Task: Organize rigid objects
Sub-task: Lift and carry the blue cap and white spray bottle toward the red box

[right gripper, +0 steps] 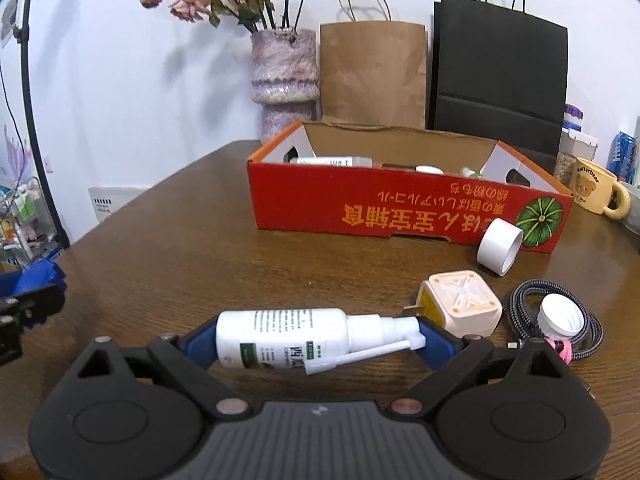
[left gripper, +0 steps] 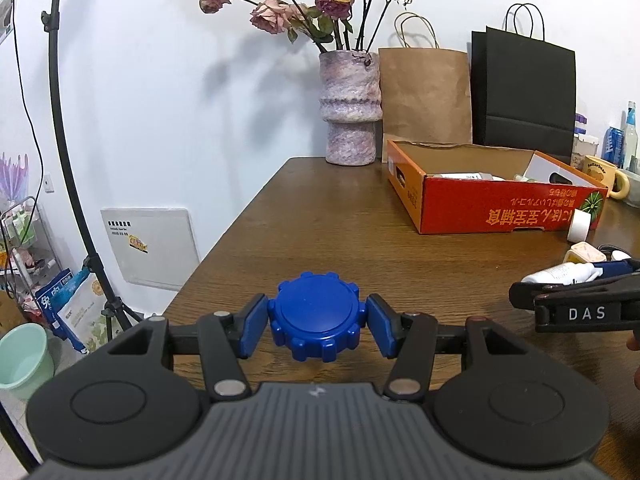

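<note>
Left wrist view: the left gripper [left gripper: 317,322] has its jaws clenched on a blue knobbed lid [left gripper: 316,316], held just above the brown desk [left gripper: 320,220]. The right gripper [right gripper: 320,340] straddles a white spray bottle [right gripper: 288,334] lying crosswise between its blue pads [right gripper: 436,340]; the pads seem to touch both ends, though the view leaves that uncertain. Beyond it lie a cream plug adapter [right gripper: 460,304], a braided cable [right gripper: 560,320] and a white tape roll [right gripper: 500,246], the roll leaning against the red cardboard box [right gripper: 400,212].
</note>
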### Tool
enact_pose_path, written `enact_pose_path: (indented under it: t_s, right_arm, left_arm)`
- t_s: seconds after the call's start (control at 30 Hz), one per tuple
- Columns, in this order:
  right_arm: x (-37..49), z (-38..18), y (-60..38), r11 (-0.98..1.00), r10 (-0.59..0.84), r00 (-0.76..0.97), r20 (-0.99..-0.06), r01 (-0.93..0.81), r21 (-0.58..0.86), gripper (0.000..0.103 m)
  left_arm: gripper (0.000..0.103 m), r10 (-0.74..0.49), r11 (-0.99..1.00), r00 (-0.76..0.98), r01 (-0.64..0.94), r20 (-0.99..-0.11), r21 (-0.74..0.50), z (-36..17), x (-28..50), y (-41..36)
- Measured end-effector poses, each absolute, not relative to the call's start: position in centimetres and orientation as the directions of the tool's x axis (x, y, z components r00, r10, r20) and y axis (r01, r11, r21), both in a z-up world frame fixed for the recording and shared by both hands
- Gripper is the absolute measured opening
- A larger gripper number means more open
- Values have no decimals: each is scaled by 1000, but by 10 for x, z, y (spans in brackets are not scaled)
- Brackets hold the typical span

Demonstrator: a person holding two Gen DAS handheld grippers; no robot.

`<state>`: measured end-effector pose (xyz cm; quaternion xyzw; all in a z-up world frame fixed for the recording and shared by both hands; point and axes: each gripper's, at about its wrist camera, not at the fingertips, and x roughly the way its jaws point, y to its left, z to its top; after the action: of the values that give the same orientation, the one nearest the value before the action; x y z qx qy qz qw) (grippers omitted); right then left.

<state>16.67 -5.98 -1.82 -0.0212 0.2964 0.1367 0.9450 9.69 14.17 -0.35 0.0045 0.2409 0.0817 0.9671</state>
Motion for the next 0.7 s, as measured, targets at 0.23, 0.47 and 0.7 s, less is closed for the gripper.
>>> enact_pose_path:
  t_s: [0.23, 0.47, 0.7]
  right_arm:
    - [158, -4, -71, 954, 281, 806, -521, -293, 63, 98]
    - [151, 10, -92, 951, 297, 828, -476, -300, 72, 98]
    - [149, 23, -116, 953, 294, 847, -443, -292, 75, 98]
  left_arm:
    - [55, 160, 986, 875, -159, -457, 40, 7, 96, 131]
    - [55, 158, 987, 883, -153, -442, 48, 21, 98, 111]
    - [55, 151, 988, 889, -145, -432, 47, 31, 104, 91]
